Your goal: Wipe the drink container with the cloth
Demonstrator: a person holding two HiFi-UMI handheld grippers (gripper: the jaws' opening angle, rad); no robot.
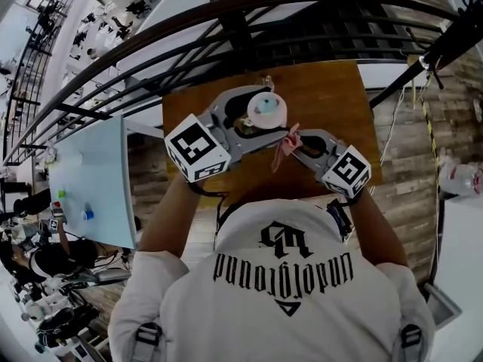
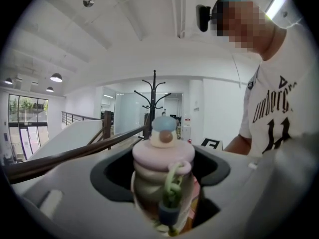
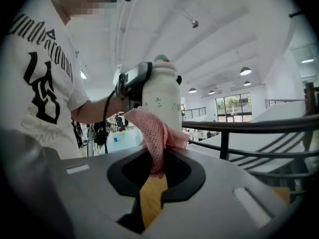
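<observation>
The drink container (image 1: 266,110) is a white bottle with a pink lid, a blue cap and a green strap. My left gripper (image 1: 258,124) is shut on its body and holds it upright over the brown table (image 1: 332,89). The left gripper view shows the bottle (image 2: 160,176) filling the space between the jaws. My right gripper (image 1: 296,141) is shut on a pink mesh cloth (image 1: 287,146). In the right gripper view the cloth (image 3: 155,131) rises from the jaws and lies against the lower side of the bottle (image 3: 161,97). The bottle's base is hidden.
A dark curved railing (image 1: 226,21) runs just beyond the table, with a drop to a lower floor behind it. A light blue table (image 1: 94,179) with small items stands to my left. A black coat stand (image 1: 453,36) is at the far right.
</observation>
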